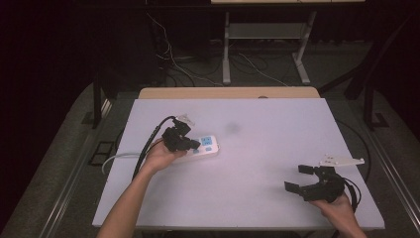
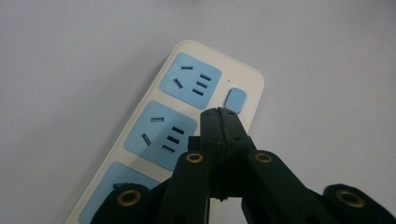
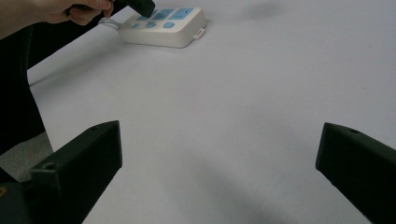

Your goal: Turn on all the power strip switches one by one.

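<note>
Power strip: a white plastic power strip with pale blue socket panels (image 1: 205,147) is seen lying flat on the counter, left of centre, with its long side running roughly left to right in the high view.
Sockets: in the left gripper view three blue socket panels (image 2: 160,134) are seen in a row along the strip, the nearest one partly hidden behind the fingers.
Switch: a small blue rounded button (image 2: 235,100) is set near the far end of the strip, beside the farthest socket panel.
Left gripper: the black left gripper (image 1: 192,144) is held over the near end of the strip by the left hand (image 1: 161,155); its fingers are pressed together with nothing between them, and their tips are seen just below the blue button in the left gripper view (image 2: 221,113). Whether the tips touch the strip cannot be told.
Right gripper: the black right gripper (image 1: 298,178) is held low over the counter near its front right corner, well apart from the strip, by the right hand (image 1: 338,207); its fingers are spread wide and nothing is held.
Counter: a white flat counter (image 1: 277,144) carries the strip; a faint grey smudge (image 1: 232,127) is seen on it beyond the strip.
Cable: a white cable (image 1: 115,158) is seen running off the counter's left edge.
</note>
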### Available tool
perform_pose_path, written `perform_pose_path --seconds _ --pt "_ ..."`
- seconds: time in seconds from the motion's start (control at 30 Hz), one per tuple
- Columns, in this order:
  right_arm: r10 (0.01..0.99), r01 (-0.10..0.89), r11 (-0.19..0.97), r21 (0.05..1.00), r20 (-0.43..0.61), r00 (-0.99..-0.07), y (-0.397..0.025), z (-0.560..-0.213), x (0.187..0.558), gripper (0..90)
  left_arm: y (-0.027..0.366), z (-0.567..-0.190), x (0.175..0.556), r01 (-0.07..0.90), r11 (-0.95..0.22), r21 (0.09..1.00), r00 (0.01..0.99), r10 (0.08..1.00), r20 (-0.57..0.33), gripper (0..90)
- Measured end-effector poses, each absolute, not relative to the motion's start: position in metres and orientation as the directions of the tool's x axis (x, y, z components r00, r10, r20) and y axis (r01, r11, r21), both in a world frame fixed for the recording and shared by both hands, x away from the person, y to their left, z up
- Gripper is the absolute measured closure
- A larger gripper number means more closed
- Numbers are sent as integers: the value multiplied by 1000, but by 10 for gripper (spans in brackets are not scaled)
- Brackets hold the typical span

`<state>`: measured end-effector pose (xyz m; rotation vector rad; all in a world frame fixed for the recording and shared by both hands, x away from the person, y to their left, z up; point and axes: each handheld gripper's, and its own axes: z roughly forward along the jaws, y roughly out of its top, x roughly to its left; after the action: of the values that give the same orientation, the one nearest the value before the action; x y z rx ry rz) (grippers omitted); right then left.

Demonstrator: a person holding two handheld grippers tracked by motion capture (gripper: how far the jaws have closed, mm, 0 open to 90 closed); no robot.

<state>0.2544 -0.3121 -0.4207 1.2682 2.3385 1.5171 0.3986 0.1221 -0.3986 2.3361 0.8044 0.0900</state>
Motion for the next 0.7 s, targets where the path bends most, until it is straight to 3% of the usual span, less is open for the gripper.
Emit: perform_pose_path --seconds 0.7 --pt "670 592 166 789 350 -654 -312 -421 254 4 124 -406 398 537 -600 593 806 573 -150 896"
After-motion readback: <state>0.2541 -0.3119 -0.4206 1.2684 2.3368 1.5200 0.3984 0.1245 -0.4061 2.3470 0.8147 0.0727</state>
